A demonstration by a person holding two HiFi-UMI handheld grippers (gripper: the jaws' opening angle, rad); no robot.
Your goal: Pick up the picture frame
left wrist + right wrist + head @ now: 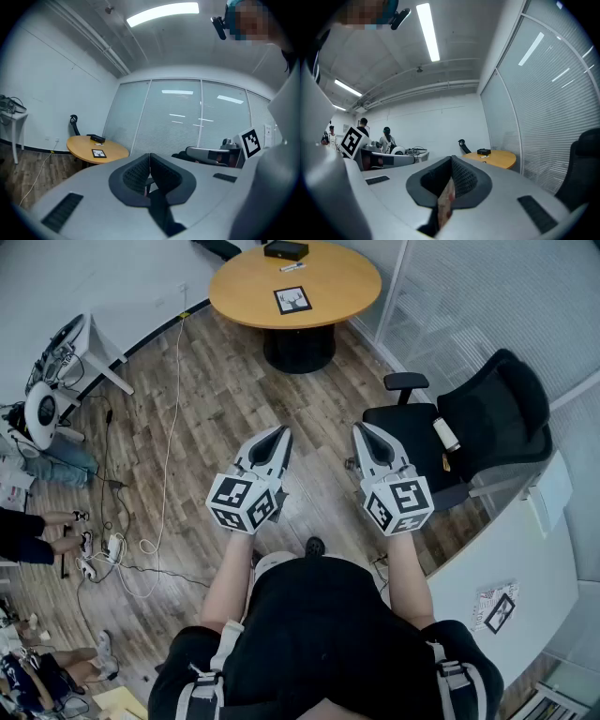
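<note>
Far ahead, the picture frame (292,300) lies on the round table (246,289), too small to find in the right gripper view. Left gripper (283,432) and right gripper (360,429) are pressed together, empty; an office chair (473,423) flanks the right.

A: What surrounds the space?
B: White walls (47,89), a curved glass partition with blinds (178,117), a ceiling strip light (161,14).
A: And below?
B: Wood-plank floor (225,399), a round wooden table (342,282), a black office chair (487,418).
</note>
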